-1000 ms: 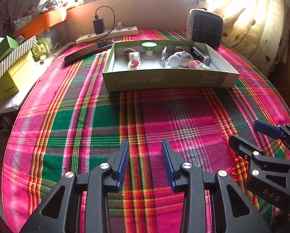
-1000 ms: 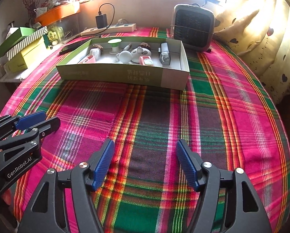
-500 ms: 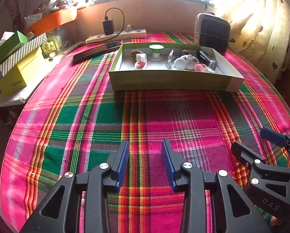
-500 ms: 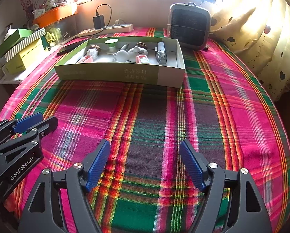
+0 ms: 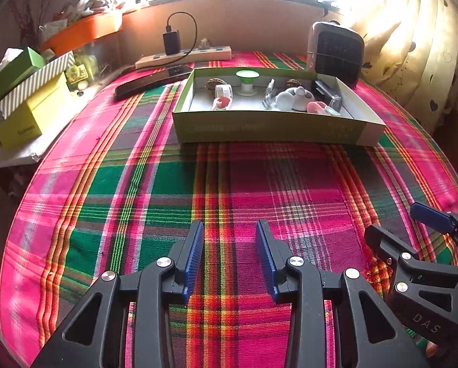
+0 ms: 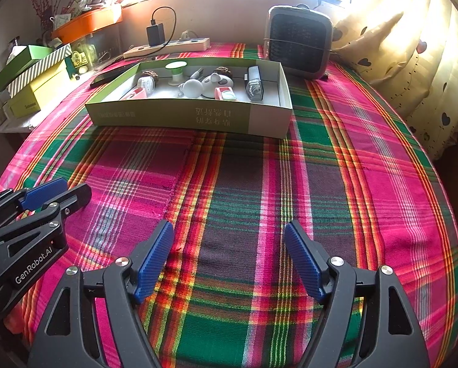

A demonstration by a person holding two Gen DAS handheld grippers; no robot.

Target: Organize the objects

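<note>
A shallow green box [image 5: 269,128] [image 6: 180,116] stands at the far middle of the plaid-covered table. It holds several small items: a green-topped spool [image 5: 247,81] [image 6: 176,72], a white round object [image 5: 285,99] [image 6: 192,87], a pink case [image 5: 316,107] [image 6: 224,92] and a dark rectangular device [image 5: 325,92] [image 6: 254,84]. My left gripper [image 5: 229,254] is open and empty, low over the near cloth. My right gripper [image 6: 229,254] is open wider and empty, beside it on the right.
A small grey heater [image 5: 336,52] [image 6: 299,41] stands behind the box at right. A power strip with a plugged charger [image 5: 183,55] [image 6: 167,46] and a dark flat device [image 5: 152,81] lie at the back. Stacked boxes [image 5: 26,98] sit on a shelf at left. Curtains [image 6: 413,46] hang at right.
Both grippers have drawn back toward the near table edge, so the box looks farther away. The right jaws have opened a little wider.
</note>
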